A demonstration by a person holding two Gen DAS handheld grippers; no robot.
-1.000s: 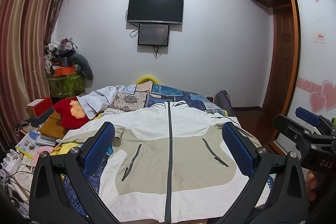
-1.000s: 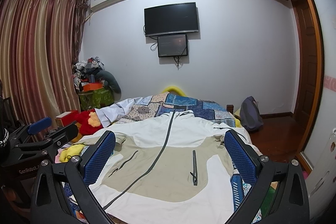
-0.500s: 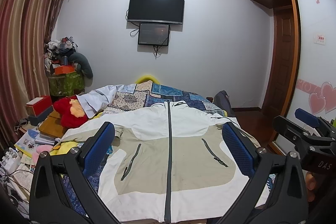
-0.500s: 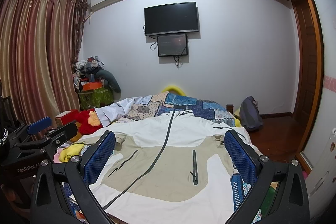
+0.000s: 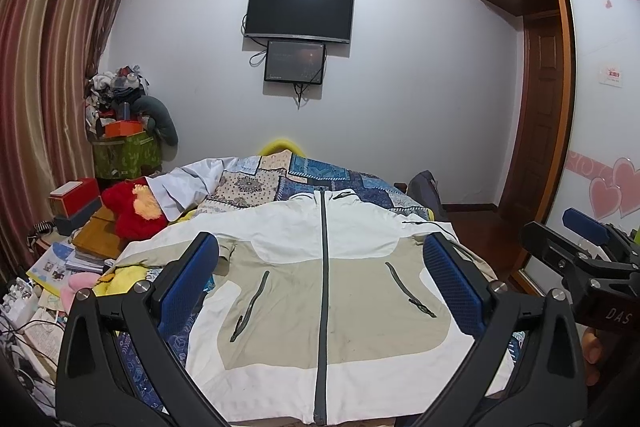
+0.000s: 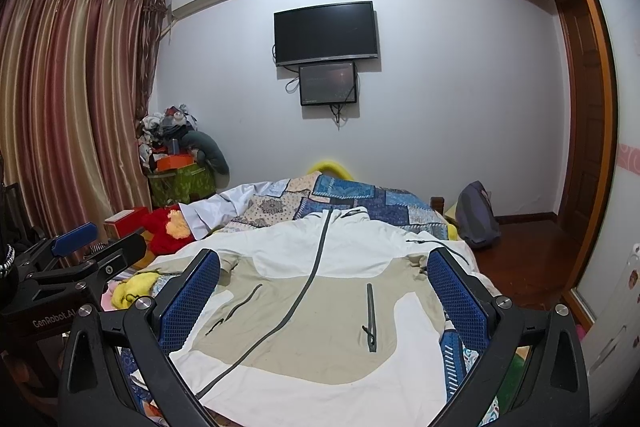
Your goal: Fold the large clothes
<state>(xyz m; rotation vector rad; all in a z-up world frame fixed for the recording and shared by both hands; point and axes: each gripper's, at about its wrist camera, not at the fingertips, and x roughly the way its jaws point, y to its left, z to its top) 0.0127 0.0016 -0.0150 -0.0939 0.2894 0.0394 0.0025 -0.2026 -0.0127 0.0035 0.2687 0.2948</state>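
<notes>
A large white and beige zip-up jacket [image 5: 340, 291] lies spread flat, front up, on the bed, hem toward me and collar at the far end. It also shows in the right wrist view [image 6: 320, 307]. My left gripper [image 5: 320, 279] is open and empty, held above the near hem, its blue pads wide apart. My right gripper [image 6: 324, 283] is open and empty, held above the jacket's right side. Each gripper shows at the edge of the other's view: the right gripper [image 5: 580, 251] and the left gripper [image 6: 80, 259].
A patchwork quilt [image 5: 320, 175] covers the bed. A red plush toy [image 5: 136, 207], boxes and books [image 5: 76, 203] crowd the left side. A backpack [image 6: 476, 215] sits on the wooden floor at the right. A wardrobe [image 5: 600, 147] stands at the right.
Both views have shifted only slightly. The jacket lies as before and both grippers stay open.
</notes>
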